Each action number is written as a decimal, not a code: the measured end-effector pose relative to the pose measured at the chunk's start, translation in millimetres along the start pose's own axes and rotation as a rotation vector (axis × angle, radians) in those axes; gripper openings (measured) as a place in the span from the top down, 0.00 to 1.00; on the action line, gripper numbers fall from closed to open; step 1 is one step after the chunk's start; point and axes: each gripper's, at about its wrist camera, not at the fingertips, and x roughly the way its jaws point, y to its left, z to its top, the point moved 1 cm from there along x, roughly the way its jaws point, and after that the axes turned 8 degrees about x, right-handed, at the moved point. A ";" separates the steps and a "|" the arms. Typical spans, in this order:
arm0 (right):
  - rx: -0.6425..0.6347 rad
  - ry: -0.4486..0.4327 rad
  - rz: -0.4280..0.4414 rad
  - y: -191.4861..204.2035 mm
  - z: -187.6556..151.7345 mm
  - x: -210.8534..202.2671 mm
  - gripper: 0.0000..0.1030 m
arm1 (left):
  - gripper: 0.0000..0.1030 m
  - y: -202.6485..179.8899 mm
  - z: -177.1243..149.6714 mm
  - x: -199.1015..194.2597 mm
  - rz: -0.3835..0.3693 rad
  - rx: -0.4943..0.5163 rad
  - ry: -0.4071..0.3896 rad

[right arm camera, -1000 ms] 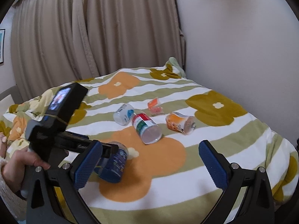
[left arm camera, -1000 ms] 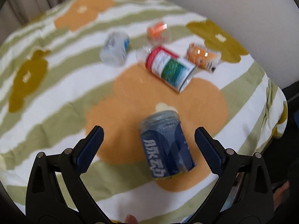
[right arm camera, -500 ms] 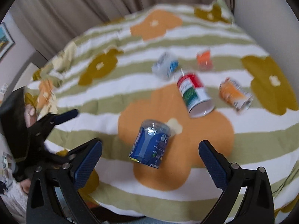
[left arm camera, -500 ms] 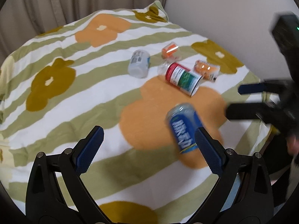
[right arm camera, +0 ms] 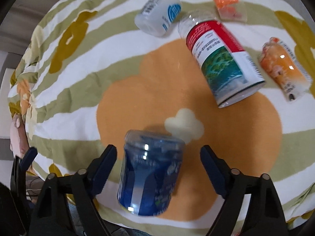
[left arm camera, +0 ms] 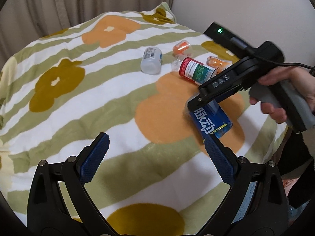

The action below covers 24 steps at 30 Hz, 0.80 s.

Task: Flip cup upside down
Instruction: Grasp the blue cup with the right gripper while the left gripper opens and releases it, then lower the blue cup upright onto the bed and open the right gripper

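Note:
A blue-labelled clear plastic cup lies on its side on the orange flower of the bedspread. My right gripper is open, with the cup between its two fingers and a gap on each side. In the left wrist view the same cup lies under the right gripper, which a hand holds from the right. My left gripper is open and empty, above the bedspread to the left of the cup.
Other cups lie on their sides farther back: a red and green labelled one, a white one with a blue mark, an orange one and a small orange one. The flowered bedspread meets curtains and a wall behind.
My right gripper has moved down and forward until the blue cup sits between its fingers. My left gripper has drawn back and to the left, away from the cup.

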 end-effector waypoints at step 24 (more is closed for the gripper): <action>-0.397 -0.953 -0.113 27.9 -106.5 -5.8 0.39 | 0.05 18.8 -6.3 -28.5 0.061 -0.163 -0.100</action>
